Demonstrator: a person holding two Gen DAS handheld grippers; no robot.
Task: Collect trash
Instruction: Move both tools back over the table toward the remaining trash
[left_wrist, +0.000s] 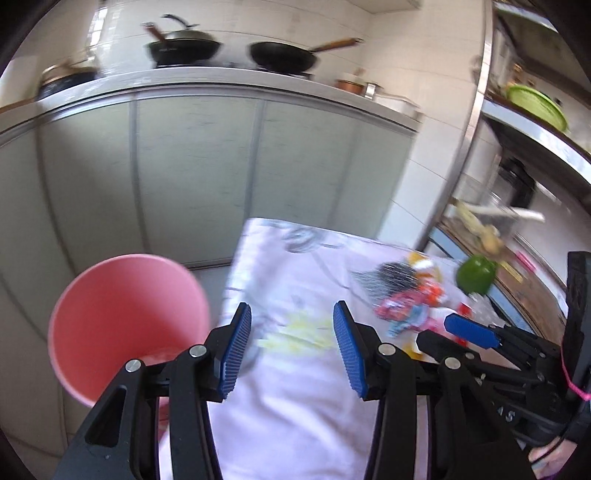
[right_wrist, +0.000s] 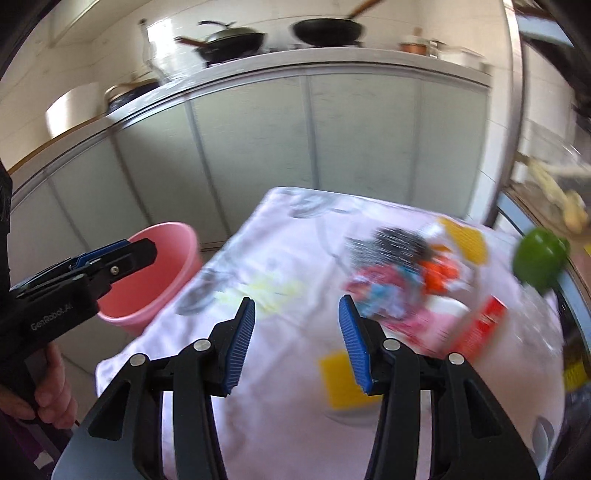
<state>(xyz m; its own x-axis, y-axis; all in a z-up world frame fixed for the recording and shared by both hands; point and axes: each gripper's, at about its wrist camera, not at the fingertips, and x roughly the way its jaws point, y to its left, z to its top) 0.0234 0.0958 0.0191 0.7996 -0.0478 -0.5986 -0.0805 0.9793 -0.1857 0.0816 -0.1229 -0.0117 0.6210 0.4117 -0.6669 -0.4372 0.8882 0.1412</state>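
A heap of crumpled wrappers (right_wrist: 402, 273) in black, red, blue and pink lies on a table under a pale cloth (right_wrist: 288, 236); the same wrappers (left_wrist: 402, 299) show at the right of the left wrist view. A pink bin (left_wrist: 125, 325) stands on the floor left of the table, also seen as the bin (right_wrist: 155, 273). My left gripper (left_wrist: 291, 350) hovers open over the cloth's near left part, nothing between its pads. My right gripper (right_wrist: 297, 343) is open too, just short of the wrappers, with a yellow piece (right_wrist: 343, 380) below its right finger. Both views are motion-blurred.
A green pepper (right_wrist: 539, 258) sits at the table's far right edge beside a red packet (right_wrist: 480, 325). Pale cabinet doors (left_wrist: 199, 173) under a counter with two black woks (left_wrist: 184, 46) stand behind. Shelving with clutter (left_wrist: 480, 225) rises at the right.
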